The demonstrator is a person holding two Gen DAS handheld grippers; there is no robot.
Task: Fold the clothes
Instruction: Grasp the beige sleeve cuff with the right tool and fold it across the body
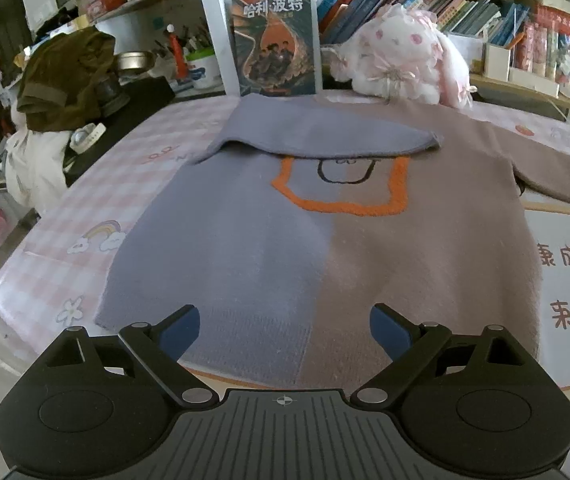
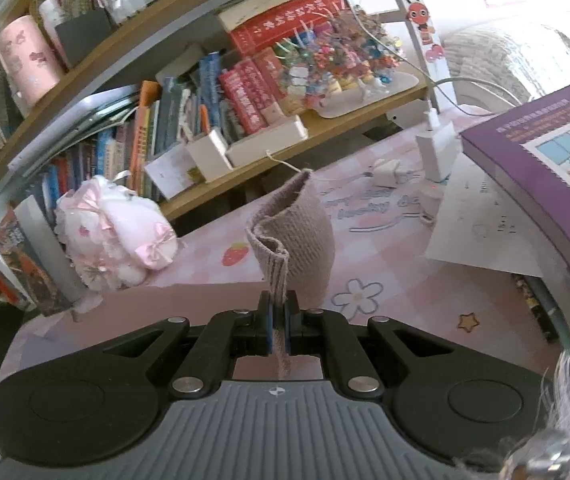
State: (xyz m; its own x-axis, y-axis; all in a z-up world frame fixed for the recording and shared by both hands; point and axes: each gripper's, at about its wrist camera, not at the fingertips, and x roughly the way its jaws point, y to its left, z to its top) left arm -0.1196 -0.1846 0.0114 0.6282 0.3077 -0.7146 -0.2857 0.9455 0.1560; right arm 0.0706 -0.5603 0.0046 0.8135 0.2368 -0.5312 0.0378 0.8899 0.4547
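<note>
Here my right gripper (image 2: 279,312) has its jaws clenched on the ribbed taupe cuff (image 2: 281,268) at centre frame. My left gripper (image 1: 285,332) hangs released at lower centre, above the grey-and-taupe knit sweater (image 1: 317,240) spread mid-frame on the pink checked desk (image 1: 85,200).

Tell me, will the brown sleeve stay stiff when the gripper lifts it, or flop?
Probably flop. In the right gripper, shut on the brown sleeve, the ribbed cuff already curls and bends over. It looks like soft, fuzzy knit, so it likely won't slip out easily. The rest of the sweater lies limp on the table, so it should trail behind.
</note>
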